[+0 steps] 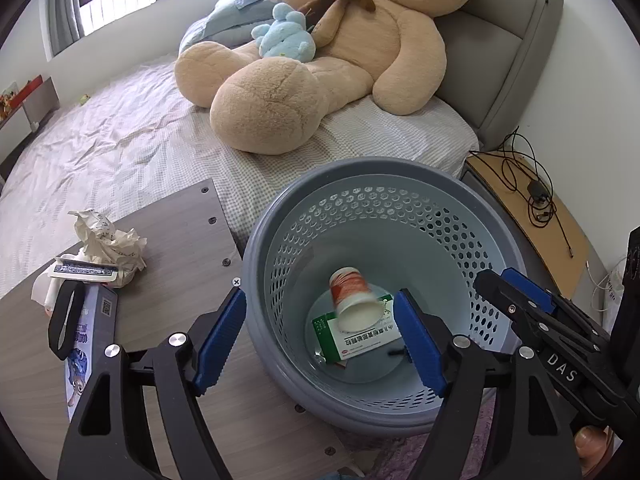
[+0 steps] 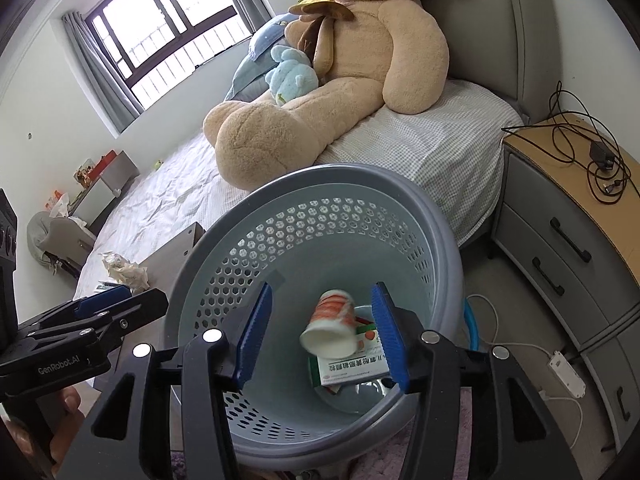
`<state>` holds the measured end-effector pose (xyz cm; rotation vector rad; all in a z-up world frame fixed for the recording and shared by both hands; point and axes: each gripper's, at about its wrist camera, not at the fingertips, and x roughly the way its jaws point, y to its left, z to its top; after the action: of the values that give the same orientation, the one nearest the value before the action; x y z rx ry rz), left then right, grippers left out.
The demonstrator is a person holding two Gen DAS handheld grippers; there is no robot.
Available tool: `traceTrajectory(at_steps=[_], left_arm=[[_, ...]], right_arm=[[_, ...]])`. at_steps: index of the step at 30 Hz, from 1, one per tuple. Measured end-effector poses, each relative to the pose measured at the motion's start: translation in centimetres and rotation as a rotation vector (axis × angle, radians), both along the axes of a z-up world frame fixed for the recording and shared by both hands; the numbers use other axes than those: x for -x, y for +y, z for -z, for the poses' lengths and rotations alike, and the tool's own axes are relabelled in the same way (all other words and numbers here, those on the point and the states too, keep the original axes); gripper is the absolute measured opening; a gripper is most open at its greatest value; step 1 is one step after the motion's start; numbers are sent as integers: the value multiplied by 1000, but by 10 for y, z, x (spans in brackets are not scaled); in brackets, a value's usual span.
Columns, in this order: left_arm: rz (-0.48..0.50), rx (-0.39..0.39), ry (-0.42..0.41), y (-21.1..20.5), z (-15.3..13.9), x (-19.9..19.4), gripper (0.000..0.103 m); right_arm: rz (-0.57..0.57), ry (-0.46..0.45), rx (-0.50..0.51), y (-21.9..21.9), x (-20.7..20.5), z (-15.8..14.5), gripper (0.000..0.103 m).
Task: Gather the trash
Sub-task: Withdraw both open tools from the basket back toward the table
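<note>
A blue-grey perforated basket [image 1: 400,168] [image 2: 436,216] stands by the bed. At its bottom lies a green-and-white medicine box [image 1: 360,340] [image 2: 352,368], and over it a blurred orange-and-white paper cup [image 1: 352,292] [image 2: 332,320] tips on its side. My right gripper [image 2: 322,286] [image 1: 494,278] hangs open above the basket; the cup shows between its pads, touching neither. My left gripper [image 1: 320,292] [image 2: 140,295] is open and straddles the basket's left rim, one finger outside and one inside. Crumpled paper [image 1: 108,240] [image 2: 124,270] lies on the wooden table [image 1: 180,248].
On the table, by the crumpled paper, lie a card pack [image 1: 86,270] and a blue-and-white box [image 1: 88,340]. A big teddy bear [image 1: 320,60] sits on the bed [image 1: 120,140]. To the right is a nightstand [image 2: 560,220] with cables, and a power strip [image 2: 566,372] lies on the floor.
</note>
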<state>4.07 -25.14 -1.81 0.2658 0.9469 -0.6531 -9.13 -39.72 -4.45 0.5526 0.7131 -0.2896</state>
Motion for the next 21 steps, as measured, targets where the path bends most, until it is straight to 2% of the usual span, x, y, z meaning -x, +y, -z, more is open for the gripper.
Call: traceTrajectory(at_steps=[21], left_arm=[[-32, 11, -4, 19, -4, 0, 75]], right_arm=[[-17, -3, 4, 14, 0, -4, 54]])
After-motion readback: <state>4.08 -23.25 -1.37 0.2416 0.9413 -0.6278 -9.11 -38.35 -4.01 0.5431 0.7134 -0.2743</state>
